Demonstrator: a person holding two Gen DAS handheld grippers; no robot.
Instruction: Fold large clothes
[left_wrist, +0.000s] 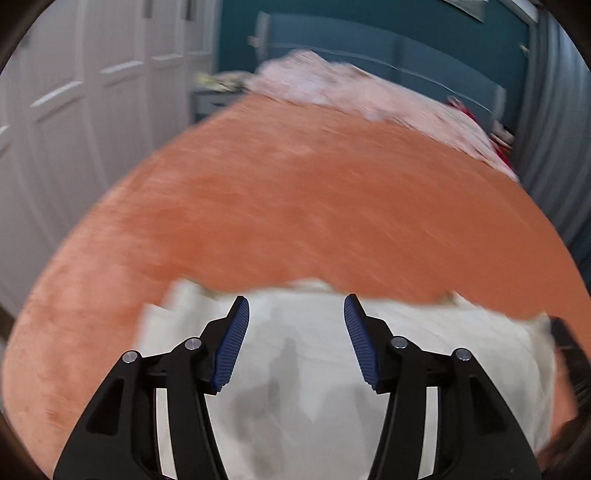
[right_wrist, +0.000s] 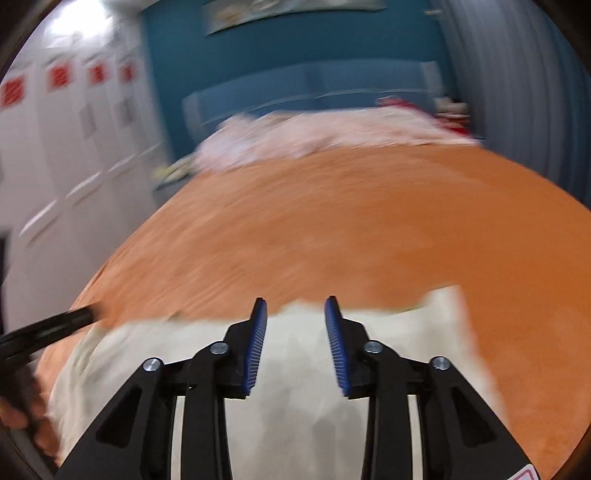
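A white garment (left_wrist: 295, 369) lies flat on an orange bedspread (left_wrist: 295, 203) near the bed's front edge; both views are motion-blurred. My left gripper (left_wrist: 296, 306) is open and empty above the garment. In the right wrist view the same white garment (right_wrist: 295, 406) lies under my right gripper (right_wrist: 295, 308), which is open and empty. The left gripper's black finger (right_wrist: 55, 325) shows at the left edge of the right wrist view. The right gripper's edge (left_wrist: 569, 343) shows at the far right of the left wrist view.
A heap of pink-white bedding (left_wrist: 362, 88) lies at the far end of the bed, against a blue headboard (left_wrist: 388, 48). White wardrobe doors (left_wrist: 74, 110) stand on the left. A grey curtain (left_wrist: 554, 129) hangs on the right.
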